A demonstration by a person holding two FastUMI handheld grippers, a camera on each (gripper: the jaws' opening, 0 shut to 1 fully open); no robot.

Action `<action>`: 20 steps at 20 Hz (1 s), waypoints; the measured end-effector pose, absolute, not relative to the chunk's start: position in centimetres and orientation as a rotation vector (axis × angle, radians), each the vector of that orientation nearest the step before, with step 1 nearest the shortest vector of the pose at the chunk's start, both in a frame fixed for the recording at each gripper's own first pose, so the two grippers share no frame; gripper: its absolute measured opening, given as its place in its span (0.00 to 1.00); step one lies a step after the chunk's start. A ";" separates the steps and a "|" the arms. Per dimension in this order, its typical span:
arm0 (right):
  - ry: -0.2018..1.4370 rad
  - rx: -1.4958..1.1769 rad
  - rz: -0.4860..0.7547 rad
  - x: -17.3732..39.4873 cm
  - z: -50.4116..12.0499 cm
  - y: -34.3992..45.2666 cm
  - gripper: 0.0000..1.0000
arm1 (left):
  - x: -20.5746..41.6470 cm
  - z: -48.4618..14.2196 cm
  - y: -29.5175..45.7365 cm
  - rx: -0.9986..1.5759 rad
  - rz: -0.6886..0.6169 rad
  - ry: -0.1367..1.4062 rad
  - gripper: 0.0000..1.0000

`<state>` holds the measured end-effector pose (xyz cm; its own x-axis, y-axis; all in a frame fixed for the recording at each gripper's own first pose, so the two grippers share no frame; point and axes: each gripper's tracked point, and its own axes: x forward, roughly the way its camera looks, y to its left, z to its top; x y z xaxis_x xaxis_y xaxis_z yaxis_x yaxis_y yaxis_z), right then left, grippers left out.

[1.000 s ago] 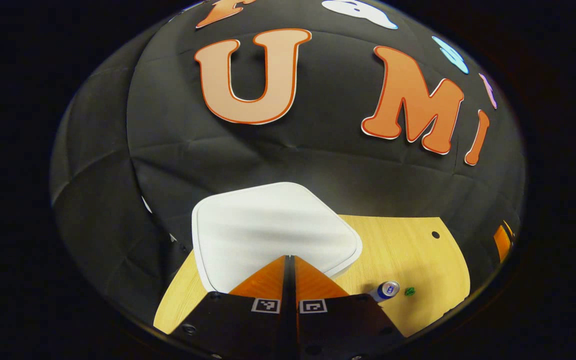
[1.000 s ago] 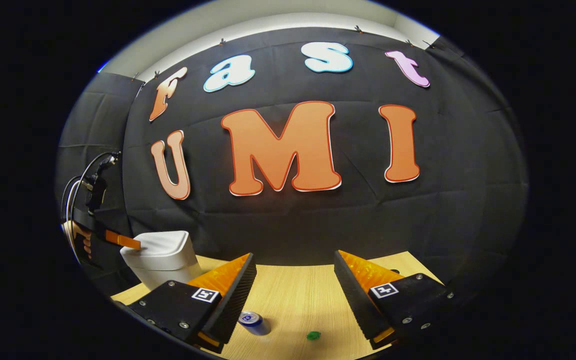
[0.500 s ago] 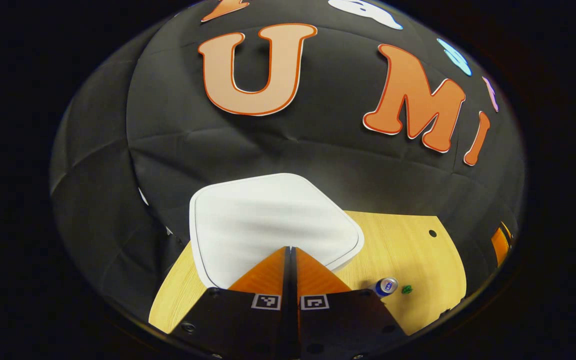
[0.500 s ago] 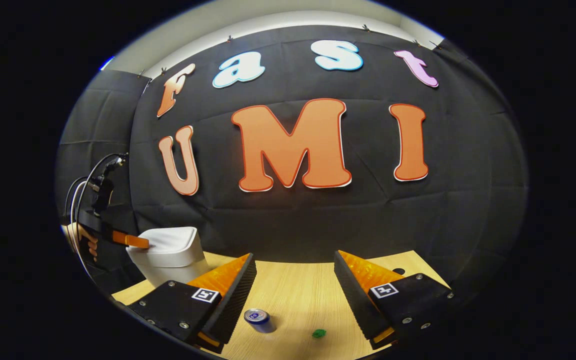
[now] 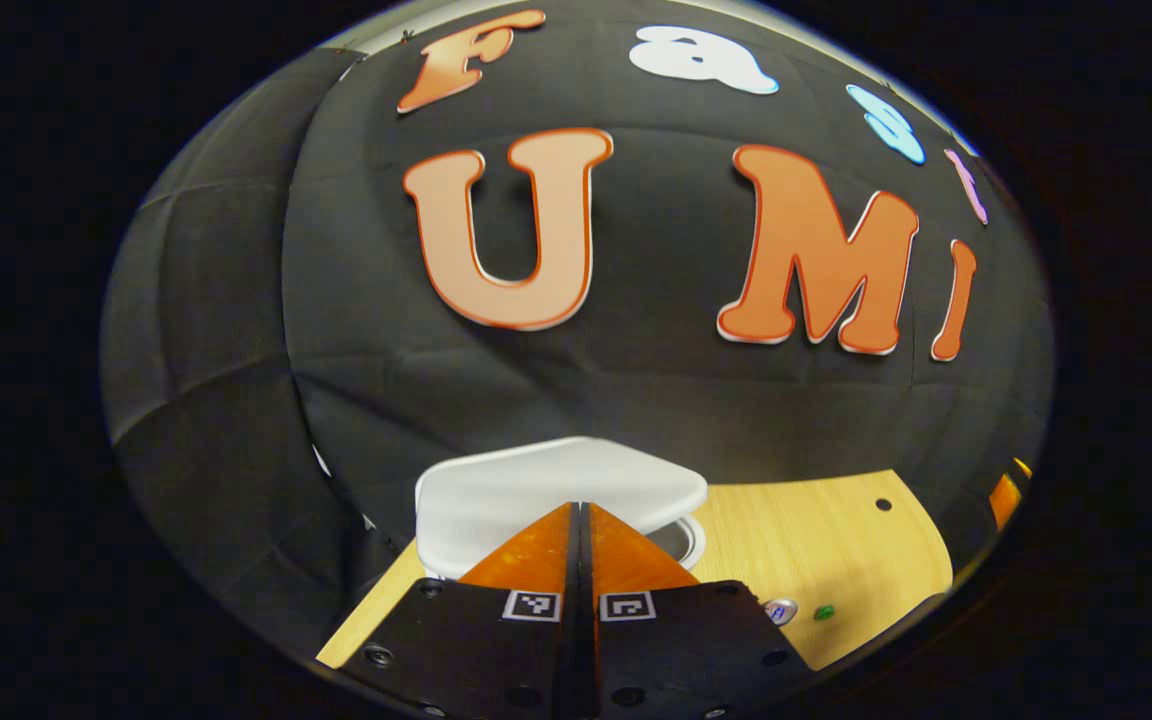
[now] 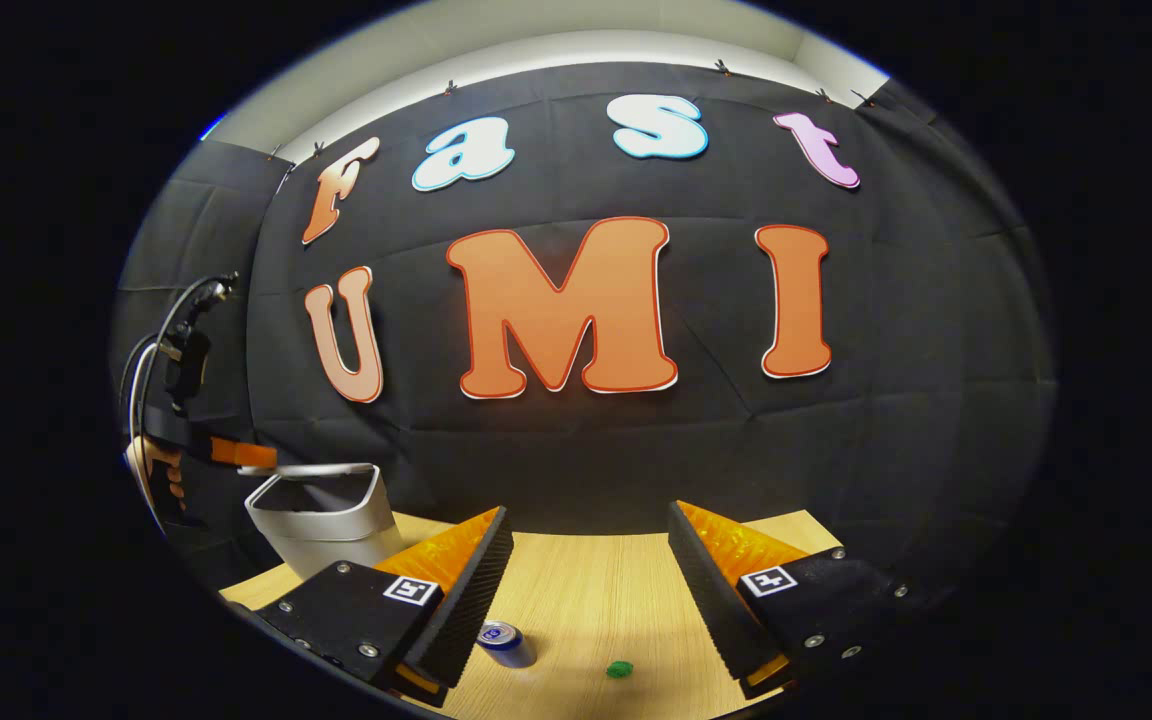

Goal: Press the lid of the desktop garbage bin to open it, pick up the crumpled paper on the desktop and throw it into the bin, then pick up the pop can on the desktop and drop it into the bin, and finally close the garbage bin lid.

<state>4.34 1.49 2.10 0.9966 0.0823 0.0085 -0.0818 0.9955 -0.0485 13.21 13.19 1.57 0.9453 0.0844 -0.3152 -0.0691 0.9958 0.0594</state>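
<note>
The white desktop bin [image 6: 321, 530] stands at the table's back left, its lid [image 5: 556, 485] tilted up so the dark opening shows under it. My left gripper [image 5: 578, 510] is shut with nothing in it, its tips at the lid's near edge; in the right gripper view this left gripper [image 6: 271, 459] sits at the lid's left edge, held by a hand [image 6: 161, 478]. My right gripper [image 6: 588, 515] hangs open over the table with nothing between its fingers. The blue pop can [image 6: 506, 642] lies below its left finger. The small green crumpled paper [image 6: 619, 669] lies to the can's right.
The wooden table [image 6: 596, 590] ends at the black cloth wall close behind the bin. In the left gripper view the can [image 5: 781, 610] and paper [image 5: 822, 612] lie right of the bin, and a small dark hole [image 5: 876, 505] marks the table near its far right edge.
The bin lid has sprung up from flat to tilted open. My left gripper has lifted with its view tipping upward. The right gripper has barely moved.
</note>
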 end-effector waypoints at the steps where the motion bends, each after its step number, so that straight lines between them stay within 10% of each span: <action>1: -0.014 -0.048 0.077 4.2 2.2 1.2 0.94 | 13.0 3.3 12.9 0.040 0.082 0.267 0.00; 7: -0.031 -0.067 0.043 3.1 2.9 0.6 0.94 | 10.3 7.7 10.2 0.006 0.062 0.109 0.12; 12: -0.009 -0.047 0.001 2.1 2.2 -1.3 0.94 | 9.3 7.1 7.4 -0.033 0.008 0.077 0.93; 20: 0.185 -0.081 0.035 2.6 -4.4 -2.6 0.94 | 7.4 4.2 5.1 -0.046 -0.041 0.063 0.94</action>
<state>2.64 -2.64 -4.40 0.9823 0.0272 -0.1855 -0.0421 0.9961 -0.0772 7.41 5.11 4.18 0.9972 -0.0420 -0.0620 0.0391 0.9981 -0.0472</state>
